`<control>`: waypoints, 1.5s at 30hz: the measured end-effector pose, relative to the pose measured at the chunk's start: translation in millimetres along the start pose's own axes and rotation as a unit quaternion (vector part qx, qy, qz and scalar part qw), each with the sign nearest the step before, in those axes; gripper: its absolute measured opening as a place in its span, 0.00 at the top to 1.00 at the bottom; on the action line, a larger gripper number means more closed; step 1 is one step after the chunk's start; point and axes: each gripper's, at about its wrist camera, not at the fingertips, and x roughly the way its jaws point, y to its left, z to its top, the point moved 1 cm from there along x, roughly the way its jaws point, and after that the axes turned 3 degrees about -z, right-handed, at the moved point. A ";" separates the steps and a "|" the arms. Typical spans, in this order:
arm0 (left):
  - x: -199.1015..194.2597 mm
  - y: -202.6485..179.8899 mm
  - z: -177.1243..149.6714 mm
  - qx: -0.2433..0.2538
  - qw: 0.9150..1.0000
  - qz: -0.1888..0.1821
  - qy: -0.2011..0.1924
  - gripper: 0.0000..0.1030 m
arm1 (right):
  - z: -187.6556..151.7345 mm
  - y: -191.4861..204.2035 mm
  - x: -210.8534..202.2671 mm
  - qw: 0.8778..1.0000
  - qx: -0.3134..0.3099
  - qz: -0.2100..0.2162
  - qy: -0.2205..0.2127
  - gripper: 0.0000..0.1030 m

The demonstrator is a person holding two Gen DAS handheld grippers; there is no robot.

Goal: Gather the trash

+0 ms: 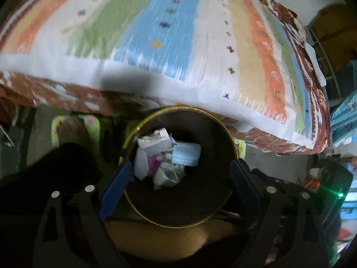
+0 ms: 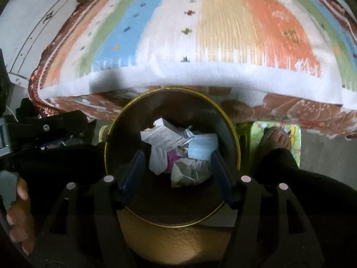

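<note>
On the far left of the left wrist view a foot in a green patterned slipper [image 1: 73, 131] stands on the floor beside the bed, whose striped blanket [image 1: 169, 33] overhangs the near edge of the mattress. Just right of the slipper, tucked against that bed edge, sits the round bin [image 1: 229, 198] with a gold rim, and inside it lies the collected trash: a white box [image 1: 154, 141], a blue face mask [image 1: 186, 154], a pink scrap and crumpled white wrappers [image 1: 167, 175]. The left gripper [image 1: 178, 176] hovers over the bin mouth with its blue fingers [image 1: 116, 185] spread wide, roughly as wide as the rim, and nothing between them. The right gripper [image 2: 177, 174] hangs over the same bin, its fingers [image 2: 133, 176] also parted, though less widely, and empty. In my judgement the trash is already in and little remains. The risks lie in the crowding: both grippers share one opening and could knock each other or catch the rim and tip the bin, and the blanket hem hanging just over the far rim could snag a finger. The white box carries lines of printing, too blurred to read; a logo-like mark on the white sheet [image 2: 48, 16] at the far-left corner of the bed cannot be made out either.
</note>
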 end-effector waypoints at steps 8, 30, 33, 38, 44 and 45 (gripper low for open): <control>-34.6 -10.7 -22.6 0.067 0.996 0.004 -0.056 0.10 | -13.4 7.3 -37.7 0.998 -0.039 -0.016 -0.051 0.33; -90.4 -29.1 -112.8 0.227 0.950 0.041 -0.212 0.06 | -93.0 14.7 -137.2 0.969 -0.106 0.007 -0.222 0.08; -93.4 -26.1 -112.2 0.215 0.952 0.031 -0.215 0.06 | -97.6 16.6 -139.6 0.967 -0.114 0.014 -0.229 0.08; -95.3 -27.6 -115.6 0.223 0.949 0.021 -0.221 0.06 | -98.9 19.9 -140.4 0.965 -0.119 0.022 -0.233 0.08; -95.8 -25.4 -115.4 0.208 0.953 0.012 -0.218 0.06 | -99.8 22.8 -140.3 0.963 -0.125 0.021 -0.237 0.08; -95.5 -24.9 -115.1 0.207 0.954 0.012 -0.218 0.06 | -99.7 23.1 -140.0 0.963 -0.125 0.020 -0.237 0.08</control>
